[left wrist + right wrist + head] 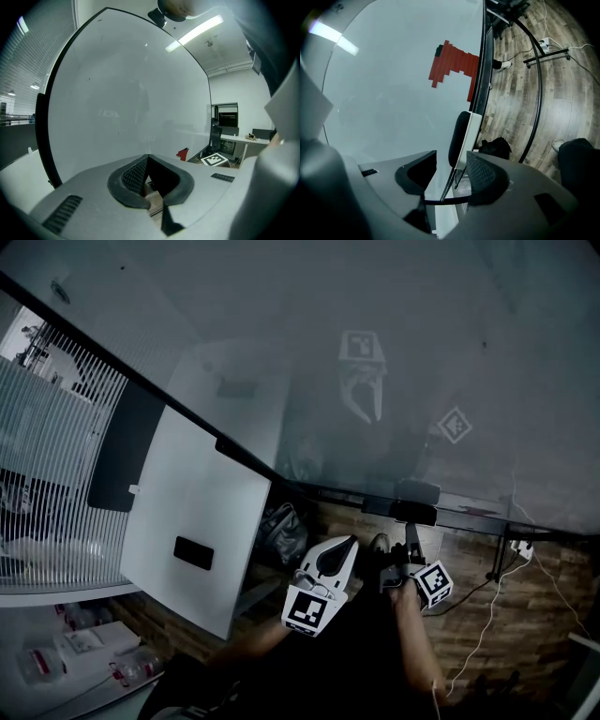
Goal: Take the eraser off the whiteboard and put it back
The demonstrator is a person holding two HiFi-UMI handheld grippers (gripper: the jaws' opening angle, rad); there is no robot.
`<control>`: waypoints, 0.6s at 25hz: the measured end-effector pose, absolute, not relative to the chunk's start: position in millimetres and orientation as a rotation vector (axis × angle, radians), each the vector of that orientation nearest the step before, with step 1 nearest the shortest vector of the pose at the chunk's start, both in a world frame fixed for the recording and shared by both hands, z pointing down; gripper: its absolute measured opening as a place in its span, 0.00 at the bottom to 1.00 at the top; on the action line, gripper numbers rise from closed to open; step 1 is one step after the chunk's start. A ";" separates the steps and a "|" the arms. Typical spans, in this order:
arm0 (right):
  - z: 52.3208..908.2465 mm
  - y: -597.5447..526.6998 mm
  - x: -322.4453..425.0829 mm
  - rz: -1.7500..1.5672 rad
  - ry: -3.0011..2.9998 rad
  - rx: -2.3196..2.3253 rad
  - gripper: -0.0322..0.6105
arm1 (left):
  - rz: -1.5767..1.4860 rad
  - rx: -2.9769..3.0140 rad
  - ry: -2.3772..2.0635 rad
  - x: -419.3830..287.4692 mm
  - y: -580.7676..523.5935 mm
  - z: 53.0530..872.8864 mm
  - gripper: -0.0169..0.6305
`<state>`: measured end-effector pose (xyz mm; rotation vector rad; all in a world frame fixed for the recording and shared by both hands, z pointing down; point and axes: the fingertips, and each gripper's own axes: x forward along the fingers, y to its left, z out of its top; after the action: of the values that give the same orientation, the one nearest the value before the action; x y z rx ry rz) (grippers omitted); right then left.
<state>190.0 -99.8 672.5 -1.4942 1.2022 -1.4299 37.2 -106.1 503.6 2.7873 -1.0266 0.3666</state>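
While the right claw [452, 158] stands with its jaws wide apart, the eraser [462, 136] sits just ahead of them, its lower end reaching down between the two pads, and from here neither pad seems to press on it. The eraser clings to the whiteboard [393, 103] near the board's dark edge, black felt side against the glossy surface and white back facing out into the room. The left claw [147, 158] is held up beside it, facing the same board, its jaws closed together with nothing in them. Each claw carries a cube [434, 583] printed with black-and-white square patterns, the only markings I can make out; they are codes rather than words, and one of them mirrors faintly in the board's sheen. Beyond the board's edge runs a wood-plank floor [567, 93], where a black bag [496, 147] lies close to the foot of the board. Farther off, a white cable [569, 47] trails to a power strip near the black legs of the stand [546, 57].
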 end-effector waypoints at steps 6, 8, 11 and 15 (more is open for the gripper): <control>645.7 -81.5 186.8 -1.375 1.259 -1.542 0.34 | 0.295 2.807 -1.026 29.0 -90.4 488.7 0.02; 629.3 -75.1 179.4 -1.343 1.325 -1.556 0.33 | 0.261 2.813 -1.025 23.1 -83.1 482.5 0.02; 604.0 -62.8 168.1 -1.297 1.400 -1.595 0.15 | 0.218 2.824 -1.029 10.5 -69.9 472.2 0.02; 572.1 -40.5 155.5 -1.251 1.411 -1.603 0.09 | 0.137 2.804 -1.065 -14.2 -57.3 451.2 0.02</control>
<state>155.5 -40.5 572.1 -1.6025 1.4108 -1.2514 -14.2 -57.3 451.2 2.8045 -1.0650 0.1371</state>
